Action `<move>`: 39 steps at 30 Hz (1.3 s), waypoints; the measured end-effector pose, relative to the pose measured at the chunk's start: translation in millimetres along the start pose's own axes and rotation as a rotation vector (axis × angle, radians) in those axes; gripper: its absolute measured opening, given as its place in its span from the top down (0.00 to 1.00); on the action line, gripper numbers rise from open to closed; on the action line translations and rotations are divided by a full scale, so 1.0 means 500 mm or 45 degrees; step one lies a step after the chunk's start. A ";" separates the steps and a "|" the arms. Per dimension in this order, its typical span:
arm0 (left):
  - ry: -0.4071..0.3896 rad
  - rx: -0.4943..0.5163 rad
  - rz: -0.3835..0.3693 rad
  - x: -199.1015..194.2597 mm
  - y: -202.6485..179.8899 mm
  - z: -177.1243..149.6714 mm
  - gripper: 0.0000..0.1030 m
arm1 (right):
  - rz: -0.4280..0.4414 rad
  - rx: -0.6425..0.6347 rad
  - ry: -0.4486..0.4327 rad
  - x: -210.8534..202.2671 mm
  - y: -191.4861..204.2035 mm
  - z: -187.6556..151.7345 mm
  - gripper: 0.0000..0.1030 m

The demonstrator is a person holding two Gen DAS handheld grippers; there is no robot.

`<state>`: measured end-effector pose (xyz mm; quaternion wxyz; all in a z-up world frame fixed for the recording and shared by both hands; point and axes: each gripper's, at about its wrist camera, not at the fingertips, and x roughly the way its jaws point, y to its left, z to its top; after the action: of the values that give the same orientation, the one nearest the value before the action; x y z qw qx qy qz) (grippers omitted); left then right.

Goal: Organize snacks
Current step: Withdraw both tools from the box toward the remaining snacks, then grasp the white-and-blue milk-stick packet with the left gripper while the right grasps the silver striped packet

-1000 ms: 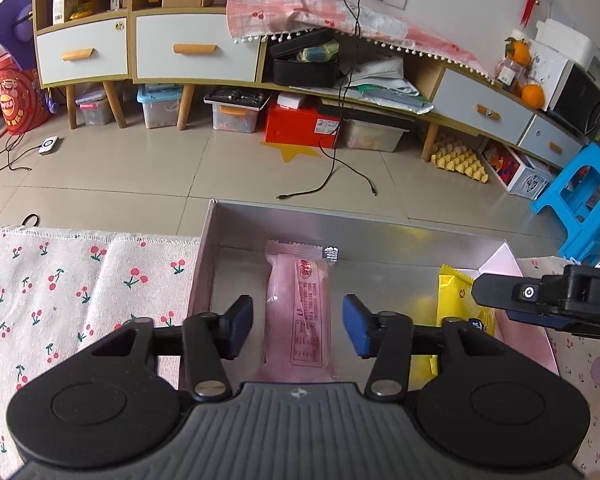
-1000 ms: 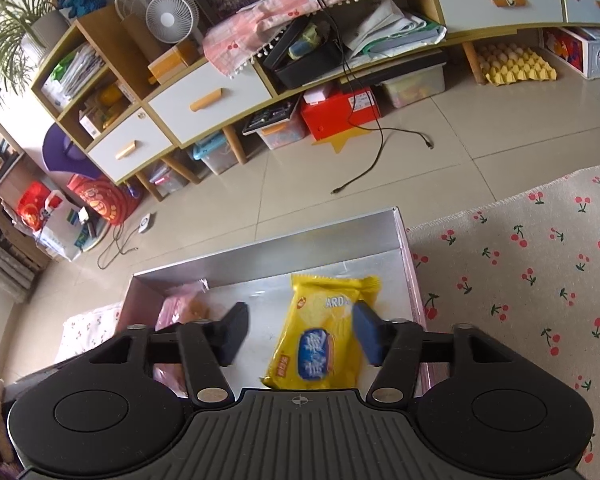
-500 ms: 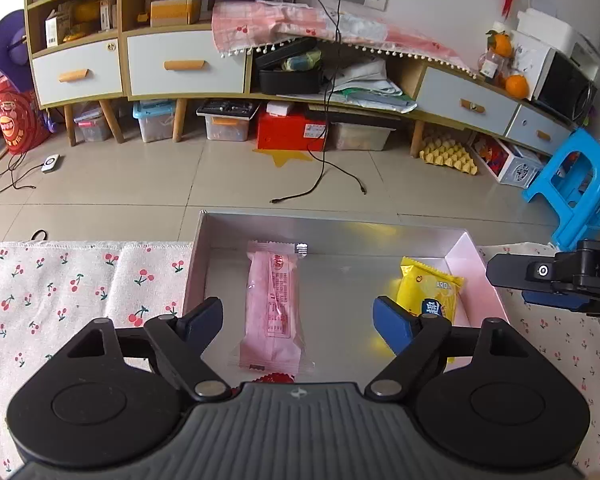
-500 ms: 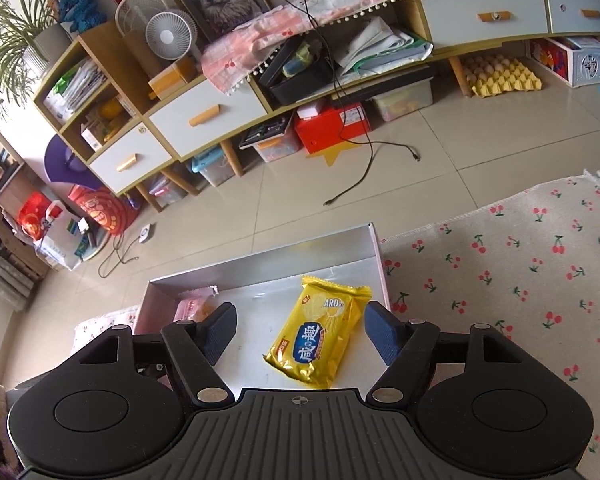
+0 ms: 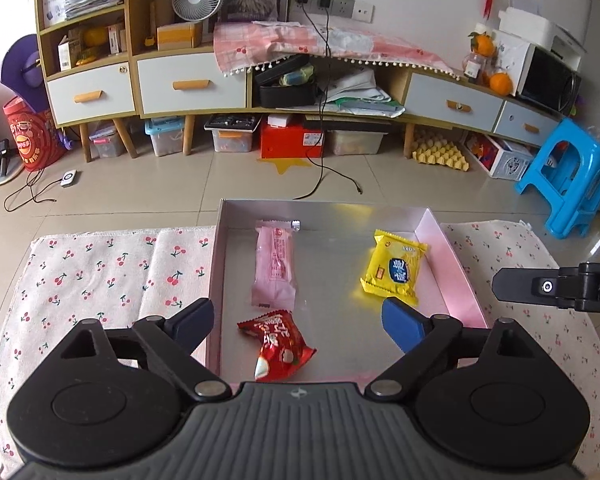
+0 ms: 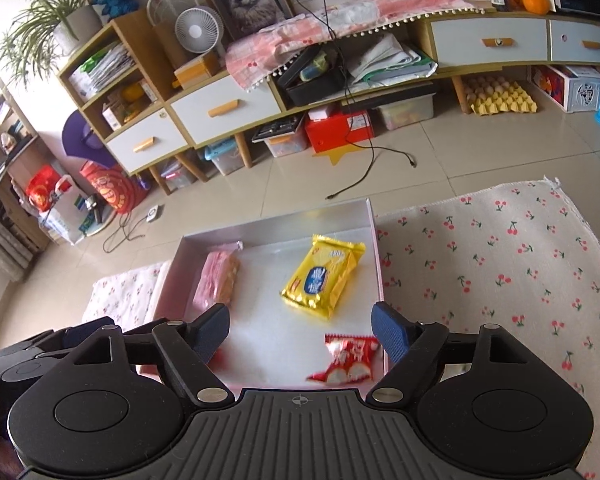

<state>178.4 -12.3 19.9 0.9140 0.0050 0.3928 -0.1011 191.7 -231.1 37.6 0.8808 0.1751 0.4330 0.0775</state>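
Red snack (image 5: 277, 343) newly visible, fingers (image 5: 403, 323) wider

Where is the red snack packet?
In the left wrist view, the red snack packet lies in the tray, at its near edge, just below the pink packet.

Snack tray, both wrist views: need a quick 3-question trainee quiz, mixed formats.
1. How many snack packets lie in the tray?
2. True or false: the left gripper grips the red packet.
3. Which packet lies nearest the tray's right wall? A) pink packet B) yellow packet C) red packet

Key
1. Three.
2. False; its jaws stand wide open, as do those of the right gripper.
3. B
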 end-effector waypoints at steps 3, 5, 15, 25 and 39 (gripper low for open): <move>-0.007 0.030 0.012 -0.020 -0.008 -0.012 0.10 | -0.001 -0.019 -0.001 -0.022 0.008 -0.019 0.22; -0.014 0.037 0.011 -0.034 -0.009 -0.020 0.09 | -0.008 -0.038 -0.004 -0.034 0.014 -0.031 0.22; -0.002 -0.008 0.000 -0.076 -0.002 -0.068 0.04 | -0.067 -0.135 0.016 -0.079 0.035 -0.100 0.17; -0.006 -0.016 0.073 -0.109 0.015 -0.128 0.01 | -0.085 -0.222 0.012 -0.110 0.054 -0.164 0.13; 0.054 0.032 0.071 -0.114 0.066 -0.219 0.01 | -0.064 -0.388 0.071 -0.093 0.054 -0.256 0.13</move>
<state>67.8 39.9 -17.3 0.9078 0.0296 0.4105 -0.0803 62.5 -188.4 10.0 0.8865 0.0263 0.4447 0.1251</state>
